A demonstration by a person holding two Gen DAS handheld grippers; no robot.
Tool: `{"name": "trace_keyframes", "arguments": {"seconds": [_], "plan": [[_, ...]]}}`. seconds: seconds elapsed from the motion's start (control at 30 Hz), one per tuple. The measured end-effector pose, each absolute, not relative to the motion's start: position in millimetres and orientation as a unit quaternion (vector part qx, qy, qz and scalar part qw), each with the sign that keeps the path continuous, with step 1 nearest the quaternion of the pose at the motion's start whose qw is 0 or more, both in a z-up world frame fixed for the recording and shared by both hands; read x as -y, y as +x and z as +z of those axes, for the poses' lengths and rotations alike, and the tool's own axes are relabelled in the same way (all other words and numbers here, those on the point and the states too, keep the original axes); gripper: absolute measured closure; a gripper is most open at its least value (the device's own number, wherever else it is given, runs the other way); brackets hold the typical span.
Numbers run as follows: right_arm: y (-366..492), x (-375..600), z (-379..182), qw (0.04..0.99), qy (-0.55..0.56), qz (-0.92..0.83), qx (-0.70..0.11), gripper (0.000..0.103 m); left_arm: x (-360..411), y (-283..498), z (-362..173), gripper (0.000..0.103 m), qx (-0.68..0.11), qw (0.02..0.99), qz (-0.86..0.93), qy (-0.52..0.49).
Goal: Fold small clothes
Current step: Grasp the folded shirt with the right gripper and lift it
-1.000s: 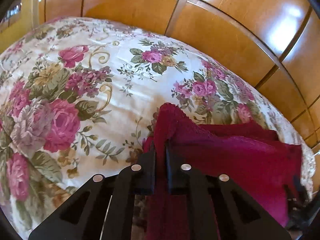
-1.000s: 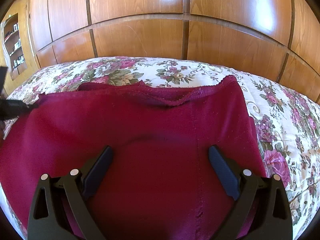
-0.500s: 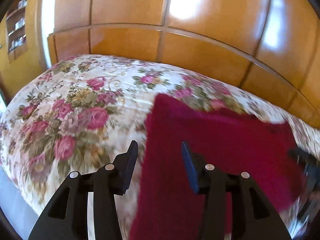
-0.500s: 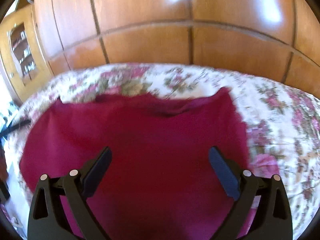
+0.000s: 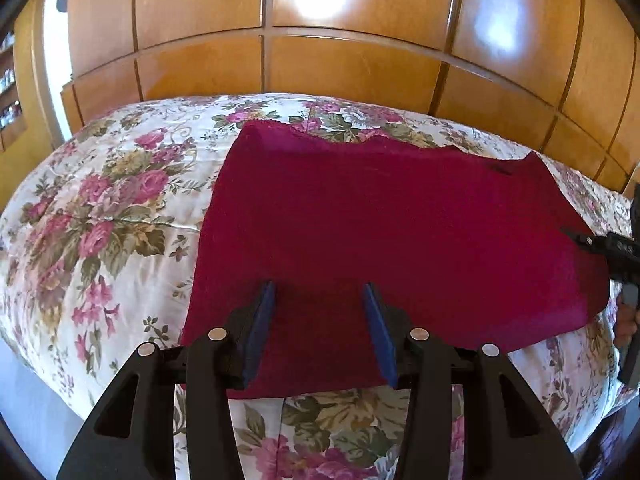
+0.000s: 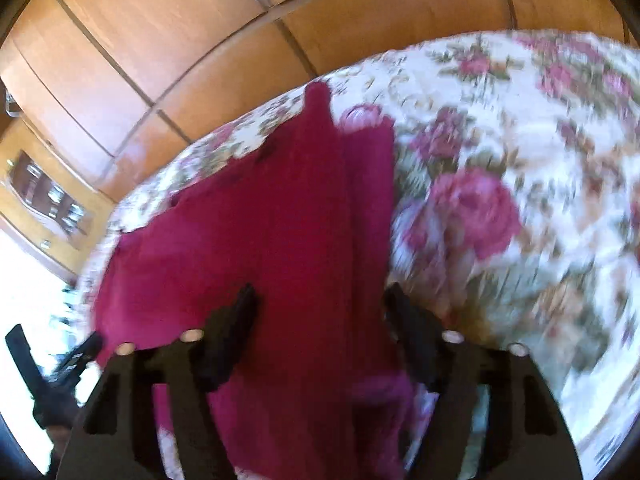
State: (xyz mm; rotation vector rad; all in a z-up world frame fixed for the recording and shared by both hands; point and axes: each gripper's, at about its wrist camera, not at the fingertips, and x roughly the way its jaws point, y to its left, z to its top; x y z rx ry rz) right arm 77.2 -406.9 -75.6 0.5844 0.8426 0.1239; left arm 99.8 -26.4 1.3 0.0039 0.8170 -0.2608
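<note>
One crimson cloth [image 5: 384, 240], two parted tools, floral bedspread [image 5: 100, 220]

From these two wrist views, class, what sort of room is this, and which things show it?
Most likely a bedroom: a floral bedspread covers a bed, glossy wooden wardrobe doors stand behind it, and a crimson garment lies spread out for folding.

I'm in a home bedroom: a bed [image 5: 120, 216] under a floral quilt, glossy wooden wardrobe doors [image 5: 360, 68] behind (wall-wide).
</note>
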Motion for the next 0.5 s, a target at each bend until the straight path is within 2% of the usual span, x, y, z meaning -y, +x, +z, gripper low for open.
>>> {"name": "trace_keyframes", "arguments": {"seconds": [0.1, 0.2, 0.23, 0.27, 0.3, 0.5], "plan": [[64, 402, -79, 0.860, 0.299, 0.084, -0.404, 0.040, 24, 100, 1, 0.058, -0.398, 0.908, -0.128, -0.009], [62, 394, -82, 0.861, 0.284, 0.087, -0.413, 0.041, 24, 103, -7, 0.054, -0.412, 0.902, -0.131, -0.017], [65, 392, -80, 0.858, 0.283, 0.086, -0.419, 0.045, 23, 103, -8, 0.054, -0.414, 0.901, -0.130, -0.021], [67, 390, -76, 0.855, 0.284, 0.088, -0.425, 0.062, 23, 102, -7, 0.054, -0.414, 0.901, -0.130, -0.023], [68, 388, -72, 0.854, 0.285, 0.091, -0.425, 0.073, 23, 101, -5, 0.054, -0.413, 0.901, -0.132, -0.025], [69, 359, -11, 0.865, 0.277, 0.158, -0.386, 0.077, 7, 101, 6, 0.054, -0.419, 0.890, -0.165, -0.071]]}}
